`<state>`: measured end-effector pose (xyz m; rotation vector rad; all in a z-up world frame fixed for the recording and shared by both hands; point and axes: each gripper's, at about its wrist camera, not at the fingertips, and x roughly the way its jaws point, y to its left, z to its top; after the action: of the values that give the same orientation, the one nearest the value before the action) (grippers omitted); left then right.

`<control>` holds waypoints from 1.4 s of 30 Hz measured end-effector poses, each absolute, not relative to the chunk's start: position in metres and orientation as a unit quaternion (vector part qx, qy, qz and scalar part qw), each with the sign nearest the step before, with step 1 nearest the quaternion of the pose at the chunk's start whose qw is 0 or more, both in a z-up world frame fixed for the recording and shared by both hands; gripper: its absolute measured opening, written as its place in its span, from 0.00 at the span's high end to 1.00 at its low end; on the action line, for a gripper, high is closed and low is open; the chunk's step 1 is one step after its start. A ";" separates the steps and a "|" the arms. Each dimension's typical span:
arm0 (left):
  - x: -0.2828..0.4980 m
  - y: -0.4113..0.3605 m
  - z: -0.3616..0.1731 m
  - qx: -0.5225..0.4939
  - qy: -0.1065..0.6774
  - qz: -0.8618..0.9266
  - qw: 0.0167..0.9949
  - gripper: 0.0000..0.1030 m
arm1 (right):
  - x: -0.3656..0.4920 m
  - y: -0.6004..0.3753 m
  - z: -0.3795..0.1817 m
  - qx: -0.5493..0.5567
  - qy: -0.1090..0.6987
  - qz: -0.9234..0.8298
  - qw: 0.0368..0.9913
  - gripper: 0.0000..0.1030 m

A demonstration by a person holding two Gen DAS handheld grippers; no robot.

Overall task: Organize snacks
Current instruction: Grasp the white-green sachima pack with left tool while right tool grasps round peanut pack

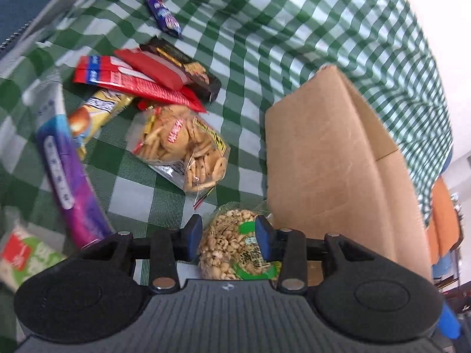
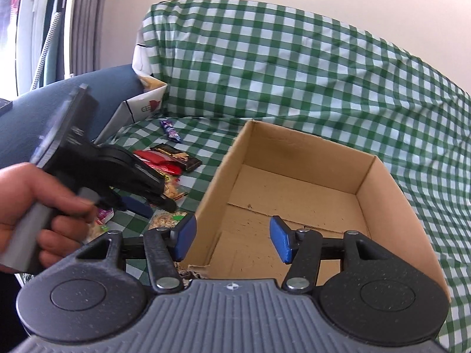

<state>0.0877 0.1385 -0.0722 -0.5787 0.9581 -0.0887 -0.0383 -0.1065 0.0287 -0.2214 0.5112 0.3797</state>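
Note:
An open cardboard box [image 2: 294, 194] stands on the green checked cloth; its outer wall shows in the left wrist view [image 1: 323, 158]. My left gripper [image 1: 229, 236] is open just above a clear bag of puffed snacks with a green label [image 1: 226, 247], beside the box wall. It also shows in the right wrist view [image 2: 138, 203]. My right gripper [image 2: 231, 239] is open and empty over the box's near left corner. Left of the box lie a bag of biscuits [image 1: 188, 150], red packets [image 1: 132, 79], a dark bar [image 1: 188, 67] and a purple packet [image 1: 163, 14].
A purple tube [image 1: 67, 173], a yellow wrapper [image 1: 97, 111] and a green-and-red packet [image 1: 23, 259] lie at the left. A white printed box [image 2: 141, 106] and a blue cushion [image 2: 44, 111] border the cloth's far left. The cloth rises up a backrest behind.

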 end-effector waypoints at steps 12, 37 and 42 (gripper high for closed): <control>0.068 0.158 -0.068 -0.245 0.464 -0.044 0.850 1.00 | -0.040 -0.088 0.032 -0.108 0.254 0.207 0.938 0.40; 0.017 0.229 -0.038 -0.280 0.507 0.023 0.815 0.62 | -0.022 0.044 -0.081 -0.335 0.266 0.219 0.877 0.45; 0.011 0.238 -0.033 -0.294 0.501 0.046 0.813 0.61 | -0.012 0.044 -0.096 -0.335 0.271 0.214 0.877 0.65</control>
<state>0.0109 0.2385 -0.0331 -0.6280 1.0695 0.0983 -0.0121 0.0441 -0.0958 -0.6987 0.5657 0.4464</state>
